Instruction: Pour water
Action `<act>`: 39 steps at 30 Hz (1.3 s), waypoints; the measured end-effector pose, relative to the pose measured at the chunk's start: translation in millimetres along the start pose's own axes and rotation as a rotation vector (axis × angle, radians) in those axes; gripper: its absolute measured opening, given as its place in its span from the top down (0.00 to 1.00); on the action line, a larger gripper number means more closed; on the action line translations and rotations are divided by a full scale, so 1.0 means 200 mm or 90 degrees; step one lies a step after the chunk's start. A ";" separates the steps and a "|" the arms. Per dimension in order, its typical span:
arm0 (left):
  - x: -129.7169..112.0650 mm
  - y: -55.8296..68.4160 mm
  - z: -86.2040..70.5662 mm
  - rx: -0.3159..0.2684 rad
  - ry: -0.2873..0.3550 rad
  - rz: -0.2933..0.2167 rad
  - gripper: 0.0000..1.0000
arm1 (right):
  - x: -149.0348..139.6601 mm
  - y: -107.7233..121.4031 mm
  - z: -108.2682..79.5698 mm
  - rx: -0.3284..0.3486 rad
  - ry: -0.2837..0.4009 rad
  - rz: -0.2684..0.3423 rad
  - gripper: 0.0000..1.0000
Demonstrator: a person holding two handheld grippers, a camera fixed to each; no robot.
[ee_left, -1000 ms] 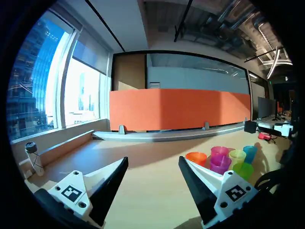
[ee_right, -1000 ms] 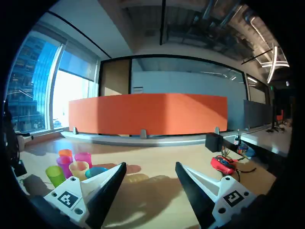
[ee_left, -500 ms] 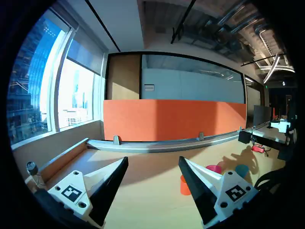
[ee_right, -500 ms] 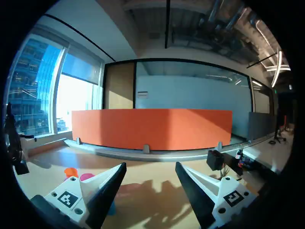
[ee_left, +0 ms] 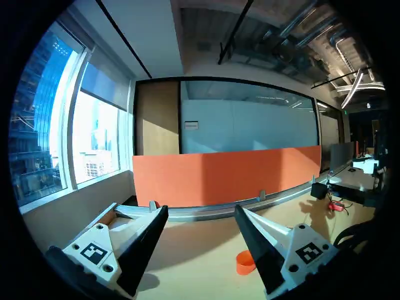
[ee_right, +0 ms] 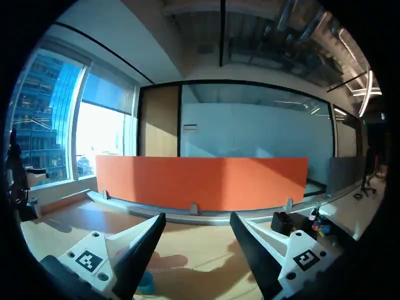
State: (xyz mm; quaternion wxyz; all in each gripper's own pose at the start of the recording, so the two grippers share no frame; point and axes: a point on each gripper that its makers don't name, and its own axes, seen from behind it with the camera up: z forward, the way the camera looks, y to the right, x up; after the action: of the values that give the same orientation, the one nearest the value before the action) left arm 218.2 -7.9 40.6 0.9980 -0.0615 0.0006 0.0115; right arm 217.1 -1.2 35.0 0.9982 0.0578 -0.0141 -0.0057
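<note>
Both claws spread and empty; the cups are found low in the frames.

In the left gripper view, the left gripper (ee_left: 200, 207) is seen with its fingers wide apart and nothing between them. An orange cup (ee_left: 244, 262) is seen upright at the lower middle, just beside the inner edge of the right-hand finger and partly hidden by it. In the right gripper view, the right gripper (ee_right: 197, 215) is likewise spread and empty, and a blue cup (ee_right: 146, 282) is partly seen at the bottom edge, beside the left-hand finger. The cups are judged to lie below and between the two claws, so a downward tilt is called for first. Which claw is nearer cannot be told. Farther off, the table (ee_left: 200, 250), the orange partition (ee_left: 225, 175) and the window (ee_left: 95, 145) are seen.
</note>
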 end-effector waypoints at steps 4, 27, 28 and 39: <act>0.08 0.04 0.02 -0.021 0.000 -0.005 0.02 | 0.09 0.01 0.00 0.000 0.006 -0.002 0.01; 0.11 0.34 0.00 -0.215 -0.015 -0.032 0.02 | 0.15 -0.17 -0.03 0.160 0.018 -0.014 0.01; 0.11 0.36 0.00 -0.228 -0.015 -0.033 0.02 | 0.16 -0.19 -0.03 0.174 0.020 -0.015 0.01; 0.08 0.51 -0.04 -0.324 -0.025 -0.042 0.02 | 0.19 -0.32 -0.04 0.259 0.029 -0.019 0.00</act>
State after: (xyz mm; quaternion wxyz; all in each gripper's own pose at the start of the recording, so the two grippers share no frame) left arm 232.7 92.9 19.8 0.9502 -0.3101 -0.0235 -0.0204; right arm 255.0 -64.0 21.5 0.9659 0.2582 0.0084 -0.0165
